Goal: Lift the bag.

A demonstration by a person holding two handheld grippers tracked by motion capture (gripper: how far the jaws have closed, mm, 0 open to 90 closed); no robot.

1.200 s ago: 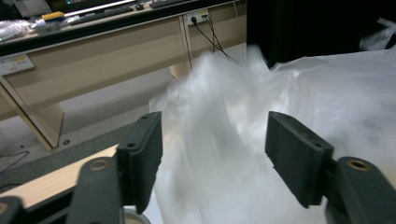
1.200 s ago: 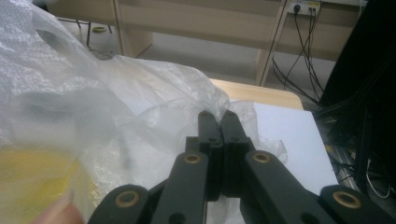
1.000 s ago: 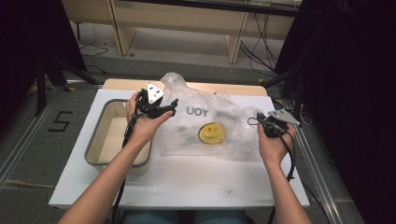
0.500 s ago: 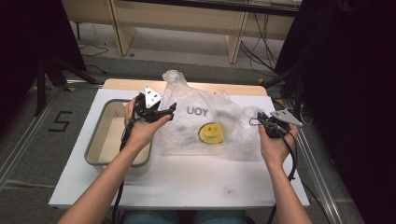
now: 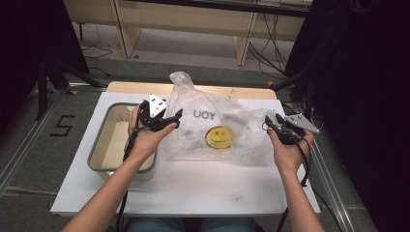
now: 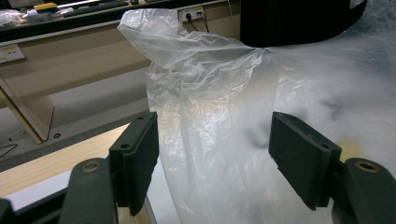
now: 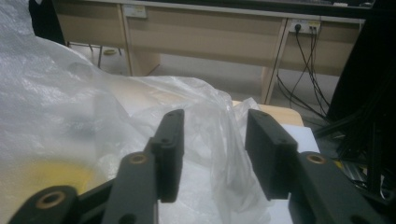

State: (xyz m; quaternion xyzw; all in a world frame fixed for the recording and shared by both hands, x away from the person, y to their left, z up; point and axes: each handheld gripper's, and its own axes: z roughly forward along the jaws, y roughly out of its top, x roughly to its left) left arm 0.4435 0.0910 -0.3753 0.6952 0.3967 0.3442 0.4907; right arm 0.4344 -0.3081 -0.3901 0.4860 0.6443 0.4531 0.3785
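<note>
A clear plastic bag (image 5: 227, 116) printed with a yellow smiley face (image 5: 218, 137) and dark letters lies crumpled on the white table (image 5: 193, 188). My left gripper (image 5: 173, 120) is at the bag's left edge. Its jaws stand wide open, and the bag's film (image 6: 210, 70) hangs loose between the pads without being pinched. My right gripper (image 5: 271, 122) is at the bag's right edge. Its jaws have just been opening, and thin bag film (image 7: 70, 102) lies slack in the gap of that gripper (image 7: 215, 121), clear of both pads.
A grey-rimmed beige tray (image 5: 96, 145) sits on the table's left side, under my left forearm. Wooden furniture legs (image 5: 241, 46) and cables (image 5: 266, 53) stand on the floor beyond the table. Dark equipment borders the right side.
The right gripper's jaws have spread apart at the bag's right edge. Both hands and the bag have stayed about where they were.
</note>
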